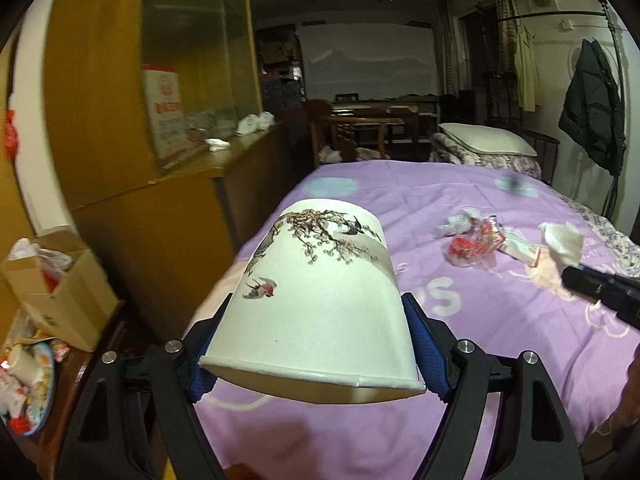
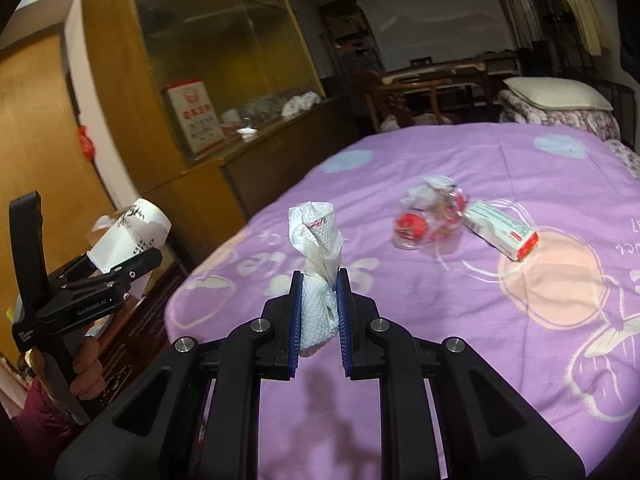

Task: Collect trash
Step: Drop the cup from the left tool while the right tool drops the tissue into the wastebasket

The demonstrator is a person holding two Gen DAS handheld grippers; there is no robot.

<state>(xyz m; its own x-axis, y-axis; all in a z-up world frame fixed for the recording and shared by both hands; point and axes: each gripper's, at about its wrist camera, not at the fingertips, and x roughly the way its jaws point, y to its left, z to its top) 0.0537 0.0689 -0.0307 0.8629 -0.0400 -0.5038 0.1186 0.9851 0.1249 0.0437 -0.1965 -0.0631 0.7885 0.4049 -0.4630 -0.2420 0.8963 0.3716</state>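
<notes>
While left gripper (image 1: 312, 344) jaws spread wide clamp paper cup (image 1: 316, 292), right gripper (image 2: 319, 312) jaws pinch crumpled tissue (image 2: 316, 264).

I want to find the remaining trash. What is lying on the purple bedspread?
On the purple bedspread lie a crumpled clear wrapper with red parts and a small carton. Anything beneath them is hidden.

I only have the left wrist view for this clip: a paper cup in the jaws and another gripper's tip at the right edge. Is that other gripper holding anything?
Observer: Yes. The right gripper is shut on a crumpled white paper towel, held above the purple bedspread.
Reviewer: In my view the towel half hides something pale on the bed. What is it?
Observer: A white carton with a red end, lying flat beside the clear wrapper.
</notes>
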